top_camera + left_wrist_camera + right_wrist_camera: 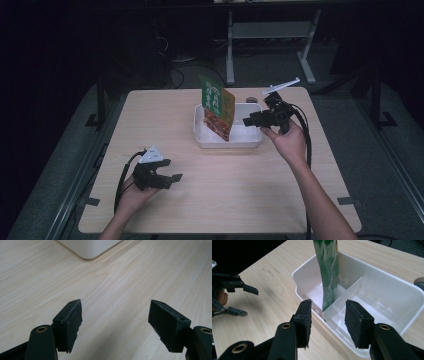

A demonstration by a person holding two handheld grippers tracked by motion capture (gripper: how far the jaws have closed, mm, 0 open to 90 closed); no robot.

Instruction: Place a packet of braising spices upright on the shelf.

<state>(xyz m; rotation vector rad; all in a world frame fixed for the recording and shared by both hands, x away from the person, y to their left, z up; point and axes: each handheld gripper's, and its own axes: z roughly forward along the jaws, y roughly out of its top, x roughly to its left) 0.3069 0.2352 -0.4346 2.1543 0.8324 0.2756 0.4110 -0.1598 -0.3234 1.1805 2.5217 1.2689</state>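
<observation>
1. Left tongs (pixel 169 171) sit in the lower left of the high view, in the person's left hand (pixel 131 196), low over the bare worktop (pixel 240 200). In the left gripper view the jaws stand wide apart – nothing between them, just wood grain, with a corner of the white bin at the top edge.
2. Right hand (pixel 288 142) comes in from the lower right of the high view and carries the right tongs (pixel 248 121) at centre-right, pointing left at the right end of the white bin (pixel 227 141).
3. In the right gripper view the right tongs are partly open, pads clear of everything. The near rim of the white bin and the end of its divider (pixel 347 293) show through the gap – no contact visible. Nothing gripped.
4. White bin sits just above centre of the high view, two compartments split by the divider.
5. The green snack packet (pixel 218 106) stands upright in the bin's left compartment in the high view, leaning slightly, top well above the rim. In the right gripper view it rises at top centre, its lower edge down beside the divider.
6. Small dark round object (pixel 251 100) lies on the worktop just behind the bin – too small to identify.
7. Far back, upper frame: metal frame legs (pixel 230 45) on the dark floor.
</observation>
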